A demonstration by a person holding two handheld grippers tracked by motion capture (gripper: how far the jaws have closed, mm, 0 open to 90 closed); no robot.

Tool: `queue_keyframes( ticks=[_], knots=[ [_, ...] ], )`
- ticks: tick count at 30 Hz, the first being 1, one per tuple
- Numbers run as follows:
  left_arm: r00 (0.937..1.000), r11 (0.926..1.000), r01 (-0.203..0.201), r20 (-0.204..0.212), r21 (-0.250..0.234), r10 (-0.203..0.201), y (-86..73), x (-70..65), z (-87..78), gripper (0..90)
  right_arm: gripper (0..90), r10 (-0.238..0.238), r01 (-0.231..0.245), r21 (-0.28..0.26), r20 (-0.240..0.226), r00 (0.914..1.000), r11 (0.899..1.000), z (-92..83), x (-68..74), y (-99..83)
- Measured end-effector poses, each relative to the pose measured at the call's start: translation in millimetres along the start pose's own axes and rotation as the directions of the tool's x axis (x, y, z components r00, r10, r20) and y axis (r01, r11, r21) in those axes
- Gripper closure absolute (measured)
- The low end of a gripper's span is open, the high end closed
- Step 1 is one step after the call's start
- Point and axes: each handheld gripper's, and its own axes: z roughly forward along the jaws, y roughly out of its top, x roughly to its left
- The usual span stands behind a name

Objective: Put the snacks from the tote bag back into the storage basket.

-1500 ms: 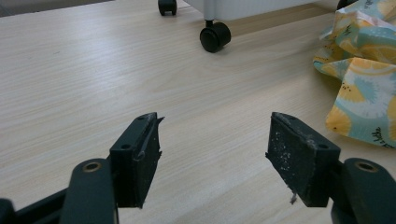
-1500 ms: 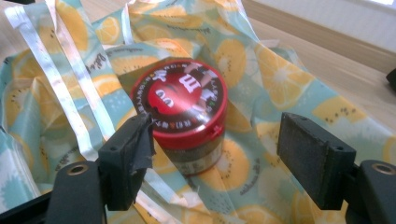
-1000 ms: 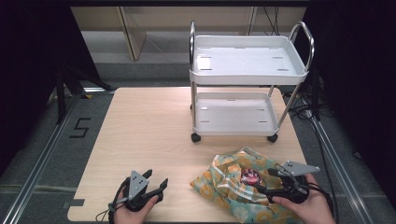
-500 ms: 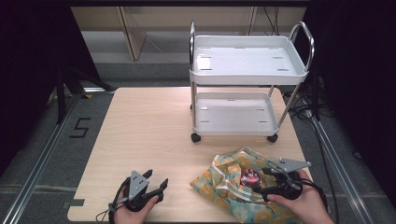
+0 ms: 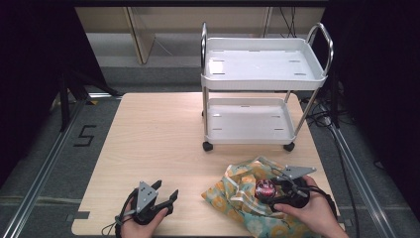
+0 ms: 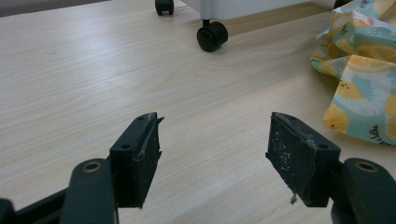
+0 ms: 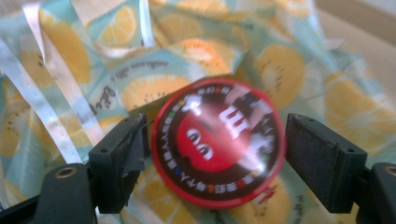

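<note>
Two grippers low at table's near edge. Left gripper (image 5: 166, 194) jaws wide, empty, bare wood (image 5: 158, 144) all around, cart caster (image 6: 212, 36) well ahead. Fruit-print bag (image 5: 242, 196) near right edge. Right gripper (image 7: 212, 144) jaws wide around red round tin (image 7: 217, 142) lying on bag; left pad just touching tin, right pad apart.

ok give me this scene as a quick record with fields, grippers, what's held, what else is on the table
left gripper: open, holding nothing, low over the bare wooden table
right gripper: jaws around a round red tin, left jaw touching it, a gap at the right jaw, grip not settled
round red tin: lies on the fruit-print bag
fruit-print bag: crumpled, near right part of table
white two-shelf cart: on castors at the far right, both shelves bare
</note>
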Motion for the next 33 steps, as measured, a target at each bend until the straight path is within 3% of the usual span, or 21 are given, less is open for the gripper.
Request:
queue_keyframes(
  ticks=[2,4,5,6,7,10,12,23,24,25,33],
  knots=[
    [1.0000,1.0000,0.000,0.000,0.000,0.000,0.0,0.0,0.1,33.7,21.9,-0.023,0.022,0.022,0.015,0.9996,1.000,4.7,-0.7,-2.6],
    [1.0000,1.0000,0.004,-0.001,0.000,-0.004,-0.2,-0.4,0.2,33.7,21.9,-0.009,0.009,0.018,0.016,0.9998,1.000,6.9,0.7,-3.7],
    [1.0000,1.0000,0.000,0.001,0.000,0.000,-0.1,0.0,0.0,33.7,21.8,-0.037,0.037,0.005,0.020,0.9991,0.999,12.6,-2.6,-5.7],
    [1.0000,1.0000,0.000,0.001,0.000,0.000,0.0,0.0,0.0,33.7,21.8,-0.048,0.047,0.026,0.023,0.9986,0.999,12.8,-3.5,-5.4],
    [1.0000,1.0000,0.000,0.001,0.000,0.000,0.0,0.0,0.0,33.7,21.8,-0.027,0.027,0.032,0.016,0.9995,0.999,13.8,-3.1,-5.4],
    [1.0000,1.0000,0.005,-0.001,0.001,-0.005,-0.1,0.1,-0.1,33.7,21.7,-0.043,0.042,0.036,0.025,0.9988,0.998,16.8,-5.2,-6.4],
    [1.0000,1.0000,0.000,0.001,0.001,0.000,0.0,0.3,-0.2,33.7,21.7,-0.023,0.023,0.030,0.013,0.9996,0.999,19.0,-4.3,-7.6],
    [1.0000,1.0000,-0.002,-0.004,0.003,0.002,0.1,0.5,-1.1,33.7,25.6,-0.055,0.054,0.028,0.027,0.9981,0.998,18.1,-3.5,-9.8],
    [1.0000,1.0000,-0.002,-0.003,0.003,0.002,0.1,0.8,-1.3,33.7,26.0,-0.062,0.063,-0.008,0.040,0.9972,0.998,19.1,-2.5,-10.5],
    [1.0000,1.0000,0.000,-0.004,0.002,0.000,0.0,0.6,-1.4,33.7,26.1,-0.080,0.079,0.014,0.046,0.9958,0.997,16.4,-2.2,-9.5],
    [1.0000,1.0000,0.000,-0.005,0.001,0.000,0.2,0.2,-1.5,33.7,26.2,-0.086,0.086,0.012,0.052,0.9949,0.996,13.3,-0.4,-10.9]
  ],
)
